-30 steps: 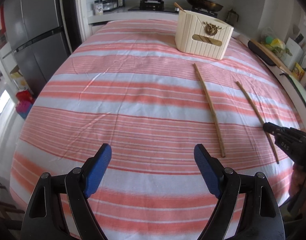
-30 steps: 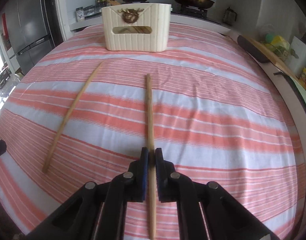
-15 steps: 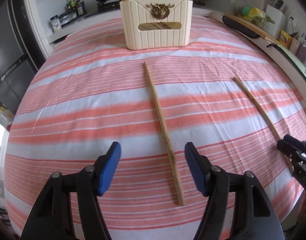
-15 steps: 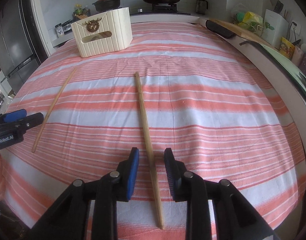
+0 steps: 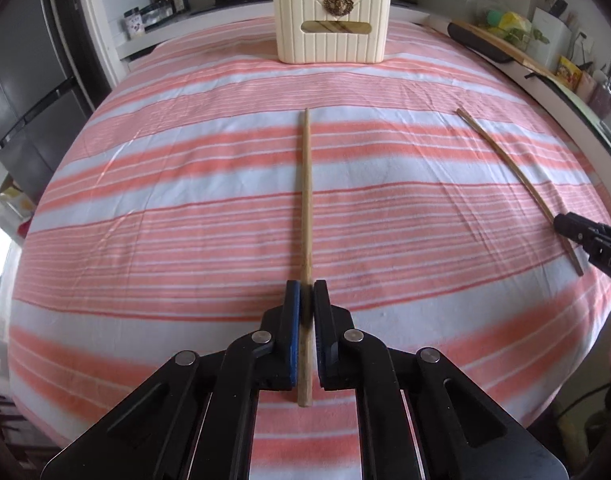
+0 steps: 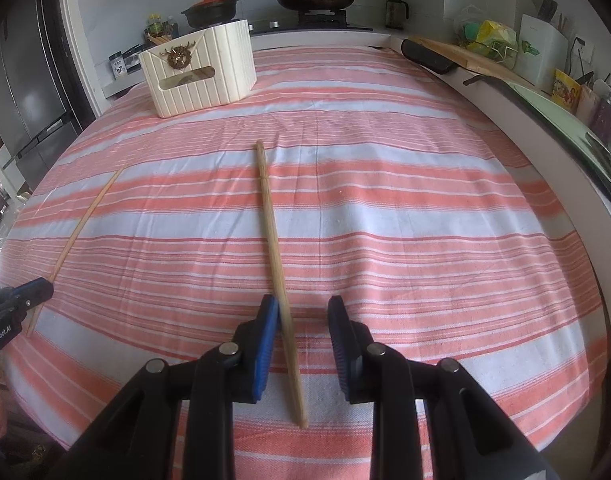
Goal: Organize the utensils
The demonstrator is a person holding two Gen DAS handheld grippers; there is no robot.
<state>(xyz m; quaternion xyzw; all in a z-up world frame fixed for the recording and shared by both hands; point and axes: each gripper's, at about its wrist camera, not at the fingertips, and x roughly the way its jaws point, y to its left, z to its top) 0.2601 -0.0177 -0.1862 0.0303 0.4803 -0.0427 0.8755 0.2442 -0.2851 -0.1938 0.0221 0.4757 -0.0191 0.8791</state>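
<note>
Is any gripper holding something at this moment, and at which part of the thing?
The left gripper is shut on a chopstick near its close end. The right gripper is open around the other chopstick, which lies on the cloth.

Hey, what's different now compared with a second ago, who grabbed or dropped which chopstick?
The left hand-held gripper swung over from bare cloth to the left chopstick and shut on it near its close end. The right hand-held gripper let go of the right chopstick; its jaws now stand open around it. Both chopsticks still lie on the striped cloth, and the cream holder hasn't moved.
</note>
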